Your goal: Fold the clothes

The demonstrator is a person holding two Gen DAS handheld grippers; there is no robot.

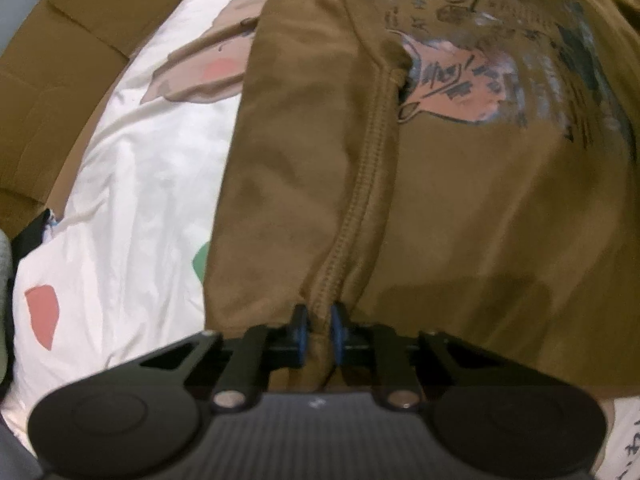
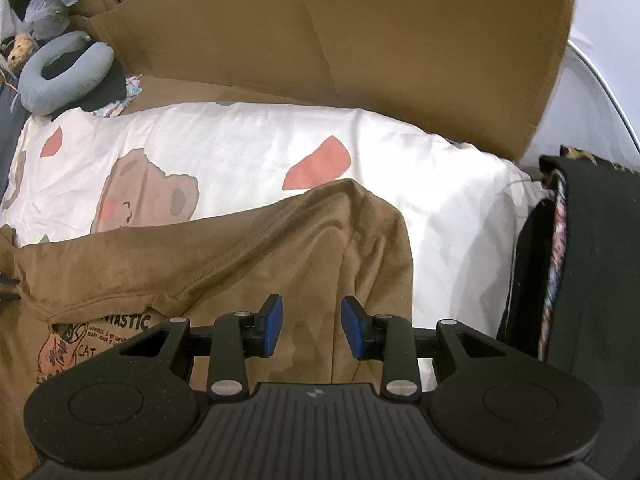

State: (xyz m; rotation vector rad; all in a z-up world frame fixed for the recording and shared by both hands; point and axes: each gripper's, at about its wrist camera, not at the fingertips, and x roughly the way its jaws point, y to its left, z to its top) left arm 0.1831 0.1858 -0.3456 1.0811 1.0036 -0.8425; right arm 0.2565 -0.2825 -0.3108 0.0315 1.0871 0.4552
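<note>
On the white cartoon-print bed cover (image 1: pixel 132 184), we have our left gripper (image 1: pixel 319 330) pinching the brown printed cotton T-shirt's (image 1: pixel 460 208) stitched hem, probably to fold it, while our right gripper (image 2: pixel 311 330) hovers unclenched.

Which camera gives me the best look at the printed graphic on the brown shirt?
The left wrist view: the printed graphic fills its upper right, though blurred, on the brown shirt. The right wrist view shows only a corner of it, with some lettering, at lower left, cut off by the gripper body.

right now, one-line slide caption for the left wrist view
Left gripper pinching the stitched hem of a brown printed t-shirt on a white cartoon-print bedsheet.
</note>
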